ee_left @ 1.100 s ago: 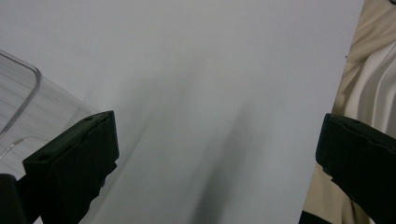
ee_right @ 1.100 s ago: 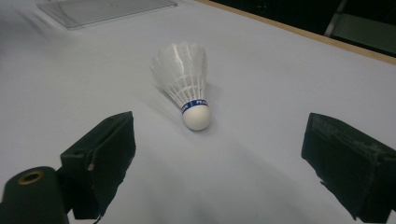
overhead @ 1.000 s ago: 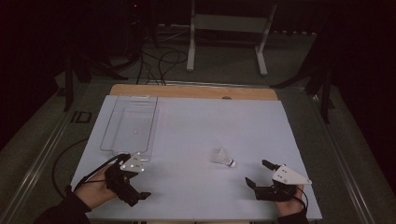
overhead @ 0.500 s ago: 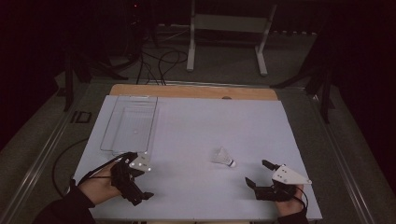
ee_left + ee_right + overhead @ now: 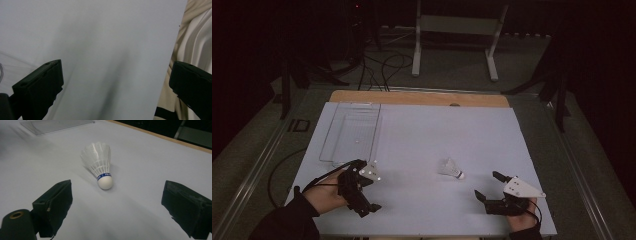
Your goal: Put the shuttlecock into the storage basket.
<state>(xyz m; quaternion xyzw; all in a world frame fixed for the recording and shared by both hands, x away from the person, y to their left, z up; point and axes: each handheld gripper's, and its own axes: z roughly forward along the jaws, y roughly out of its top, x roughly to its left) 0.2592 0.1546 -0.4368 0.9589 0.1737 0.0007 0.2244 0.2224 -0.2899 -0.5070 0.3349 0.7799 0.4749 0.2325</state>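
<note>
Hard to make out: we are seeing the clear tray (image 5: 352, 131) only faintly in the high view, its walls barely showing.
Left gripper (image 5: 363, 189): we are holding it jaws spread, empty, near the table's (image 5: 422, 130) front edge.
Right gripper (image 5: 488, 186): we are holding it jaws wide apart, near the shuttlecock (image 5: 100, 165), not touching.
Right gripper view: we are reading blue band lettering, cut off.
Shuttlecock: lying on its side mid-table, white feathers, cork towards us.

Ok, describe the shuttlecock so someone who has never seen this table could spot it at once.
On the white table, look toward the near right, just ahead of the open right gripper. The shuttlecock lies there on its side: white feathers, a blue band, a round white tip. The clear tray at far left is flat and see-through.
</note>
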